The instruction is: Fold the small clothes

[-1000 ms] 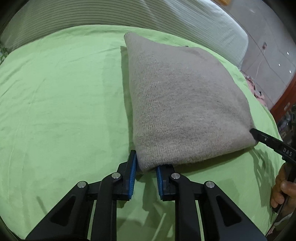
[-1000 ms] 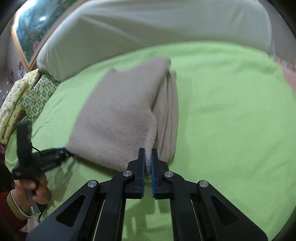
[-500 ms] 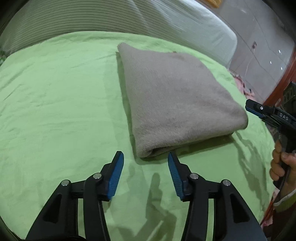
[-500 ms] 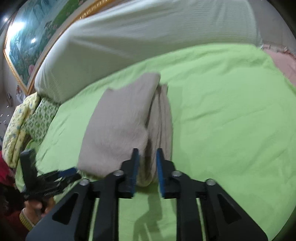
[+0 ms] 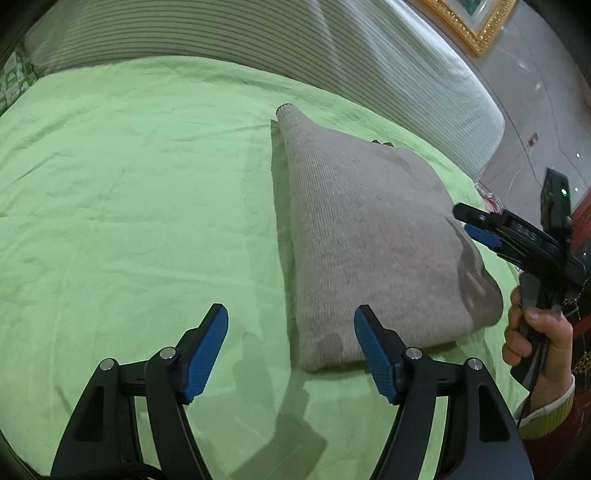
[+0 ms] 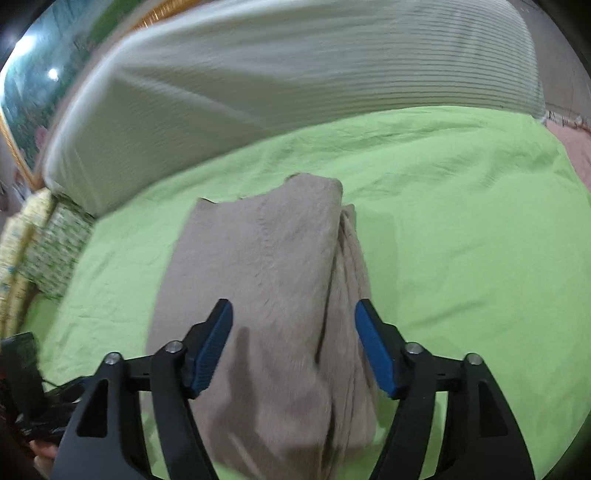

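A folded grey knit garment point(image 5: 369, 236) lies flat on the green bed sheet point(image 5: 129, 206). My left gripper point(image 5: 291, 347) is open and empty, just short of the garment's near left corner. My right gripper point(image 6: 293, 343) is open and empty, held above the garment point(image 6: 266, 295), whose stacked folded edges show on its right side. The right gripper also shows in the left wrist view point(image 5: 480, 229) at the garment's right edge, held by a hand.
A white striped headboard cushion point(image 5: 295, 48) runs along the far side of the bed. A patterned yellow-green pillow point(image 6: 40, 243) lies at the bed's left. A gold picture frame point(image 5: 469, 26) hangs on the wall. The sheet point(image 6: 461, 240) lies around the garment.
Both grippers let go of the garment's near corners, opened wide and drew back. The garment dropped flat on the sheet. The right gripper rose above it.
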{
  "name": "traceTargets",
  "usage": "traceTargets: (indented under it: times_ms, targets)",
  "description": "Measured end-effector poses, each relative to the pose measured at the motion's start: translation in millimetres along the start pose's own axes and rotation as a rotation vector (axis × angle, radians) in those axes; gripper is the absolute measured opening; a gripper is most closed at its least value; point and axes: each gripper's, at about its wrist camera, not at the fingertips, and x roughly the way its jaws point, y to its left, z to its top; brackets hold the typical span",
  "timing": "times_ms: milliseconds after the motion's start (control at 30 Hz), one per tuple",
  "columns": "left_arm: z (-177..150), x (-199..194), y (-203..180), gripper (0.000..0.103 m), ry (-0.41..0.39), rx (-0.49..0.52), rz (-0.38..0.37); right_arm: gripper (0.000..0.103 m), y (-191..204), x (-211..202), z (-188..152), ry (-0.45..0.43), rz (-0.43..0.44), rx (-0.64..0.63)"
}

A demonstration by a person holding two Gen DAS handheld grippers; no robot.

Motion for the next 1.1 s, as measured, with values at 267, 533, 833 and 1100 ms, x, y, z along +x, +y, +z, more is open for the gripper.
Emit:
traceTargets:
  times_ms: [267, 533, 833, 1100]
  targets:
    - [23, 18, -7, 0.073, 0.008, -0.018, -0.044, 0.073, -16, 45, 31, 0.063, -0.098, -0.046]
    - [46, 34, -9, 0.079, 0.022, -0.041, -0.067, 0.073, -43, 29, 29, 0.005, -0.079, 0.075]
    - [68, 64, -11, 0.082, 0.055, -0.084, -0.113, 0.076, -41, 19, 11, 0.028, 0.142, 0.149]
    - [87, 94, -8, 0.083, 0.075, -0.160, -0.174, 0.076, -49, 44, 5, 0.065, 0.189, 0.179]
